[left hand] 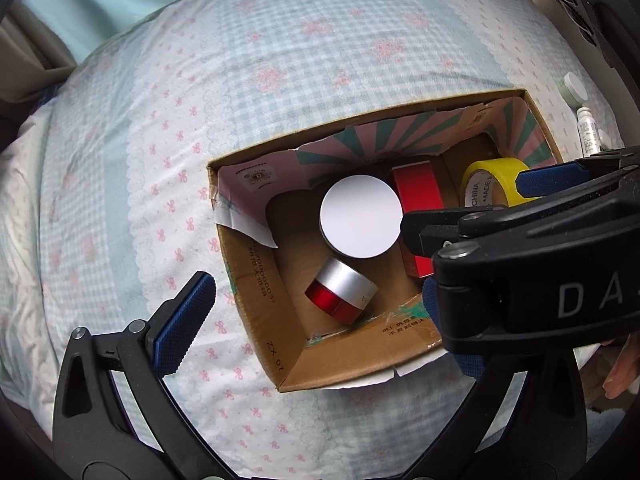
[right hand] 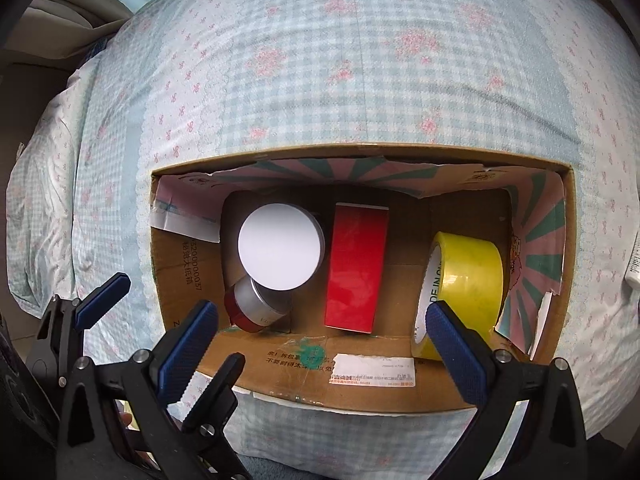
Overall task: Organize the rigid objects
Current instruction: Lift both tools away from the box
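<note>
Both my claws, left and right, are wide open and empty; four items lie in the cardboard box, while bottles wait beside its right edge.

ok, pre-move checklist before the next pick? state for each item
1. Left hand-held gripper empty, jaws wide: ok.
2. Right hand-held gripper empty, jaws wide: ok.
3. Open brown cardboard box sits flat on the checked bedcover: ok.
4. Already in the box: white-lidded round jar, red-and-silver small jar on its side, red rectangular carton, yellow tape roll: ok.
5. Still outside the box: white tube and pale green-capped bottle beyond its right side: not ok.
6. Clear reach to those: cannot tell, the right hand-held gripper blocks the left wrist view.
</note>
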